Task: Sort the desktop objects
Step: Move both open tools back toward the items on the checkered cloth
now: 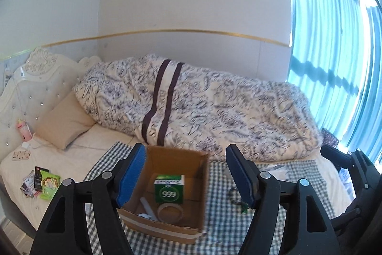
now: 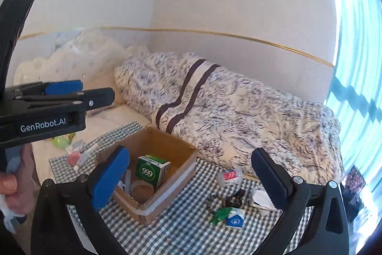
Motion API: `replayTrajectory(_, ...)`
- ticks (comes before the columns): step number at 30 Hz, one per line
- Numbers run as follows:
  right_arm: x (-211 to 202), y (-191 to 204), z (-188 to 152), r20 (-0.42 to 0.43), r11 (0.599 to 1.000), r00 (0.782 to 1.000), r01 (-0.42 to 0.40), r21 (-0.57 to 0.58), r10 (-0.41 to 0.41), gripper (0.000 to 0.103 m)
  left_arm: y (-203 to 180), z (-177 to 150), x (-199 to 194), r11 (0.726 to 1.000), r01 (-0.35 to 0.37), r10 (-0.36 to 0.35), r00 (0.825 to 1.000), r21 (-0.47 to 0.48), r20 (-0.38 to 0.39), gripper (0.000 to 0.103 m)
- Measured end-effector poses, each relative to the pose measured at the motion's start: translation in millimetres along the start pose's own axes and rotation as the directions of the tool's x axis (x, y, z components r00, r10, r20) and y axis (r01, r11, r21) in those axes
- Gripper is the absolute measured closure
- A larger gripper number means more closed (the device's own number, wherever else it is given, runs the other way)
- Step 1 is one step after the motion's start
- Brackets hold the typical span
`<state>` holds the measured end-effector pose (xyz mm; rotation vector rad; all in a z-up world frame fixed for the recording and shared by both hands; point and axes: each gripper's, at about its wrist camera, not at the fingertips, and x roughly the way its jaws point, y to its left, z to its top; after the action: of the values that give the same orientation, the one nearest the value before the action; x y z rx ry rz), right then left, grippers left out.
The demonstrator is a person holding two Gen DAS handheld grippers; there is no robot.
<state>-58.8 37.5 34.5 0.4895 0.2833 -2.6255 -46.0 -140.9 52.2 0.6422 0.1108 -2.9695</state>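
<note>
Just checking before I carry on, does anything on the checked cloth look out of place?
Yes. Several small items lie loose on the checked cloth right of the cardboard box, not in it. The green 999 box inside leans tilted.

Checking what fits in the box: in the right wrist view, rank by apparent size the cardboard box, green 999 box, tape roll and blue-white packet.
1. cardboard box
2. green 999 box
3. tape roll
4. blue-white packet; close to the roll, so unsure.

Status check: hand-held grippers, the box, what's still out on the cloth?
Left hand-held gripper open, empty. Right hand-held gripper open, empty. Cardboard box holds green carton and tape roll. Small items loose on checkered cloth.
</note>
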Motion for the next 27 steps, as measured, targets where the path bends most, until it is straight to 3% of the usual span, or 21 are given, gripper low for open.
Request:
replayTrajectory(7,-54,-23,1,0.055,0.997,0.997,0.056,0.05,-0.059,0.0,-28,8,-36,0.999,0.04,-0.04,0.997,0.001,0.063,0.029)
replayTrajectory(14,-98,-52,4,0.098,0.988,0.99,0.091,0.128,-0.104,0.0,-44,17,-70,0.998,0.064,-0.063,0.988,-0.004,0.139,0.022)
replayTrajectory(27,-144,-103,-7,0.159,0.965,0.971,0.138,0.223,-0.176,0.0,-78,13,-77,0.993,0.119,-0.122,0.975,0.027,0.187,0.01)
